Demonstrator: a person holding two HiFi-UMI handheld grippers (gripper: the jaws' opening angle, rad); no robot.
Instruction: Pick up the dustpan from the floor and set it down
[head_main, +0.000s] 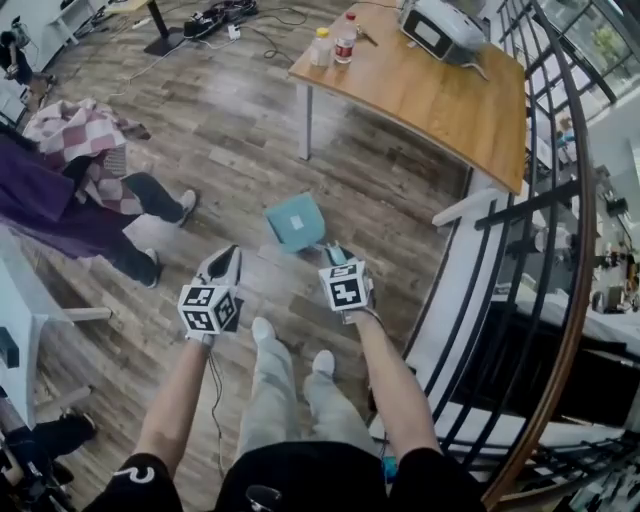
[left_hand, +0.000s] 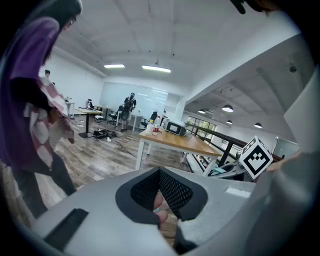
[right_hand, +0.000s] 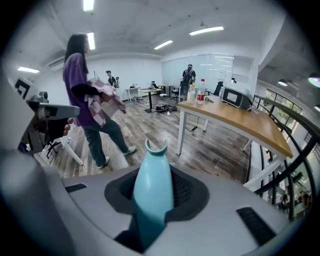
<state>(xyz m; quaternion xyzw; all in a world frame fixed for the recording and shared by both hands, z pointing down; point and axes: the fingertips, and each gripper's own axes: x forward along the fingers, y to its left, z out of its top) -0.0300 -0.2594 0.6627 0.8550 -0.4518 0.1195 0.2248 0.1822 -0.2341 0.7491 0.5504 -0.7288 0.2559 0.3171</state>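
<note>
The teal dustpan (head_main: 295, 222) hangs above the wooden floor, its pan tipped away from me and its handle toward me. My right gripper (head_main: 335, 255) is shut on that handle. In the right gripper view the teal handle (right_hand: 152, 185) stands upright between the dark pads of the right gripper (right_hand: 152, 202), and its forked end pokes up past them. My left gripper (head_main: 225, 265) hovers to the left of the dustpan, apart from it, with its jaws together and nothing in them. In the left gripper view the left gripper (left_hand: 161, 200) shows only floor through the pad gap.
A wooden table (head_main: 430, 90) with two bottles (head_main: 333, 45) and a grey device stands beyond the dustpan. A black curved railing (head_main: 560, 250) runs down the right side. A person in purple holding a checkered cloth (head_main: 80, 140) stands at left. Cables lie on the far floor.
</note>
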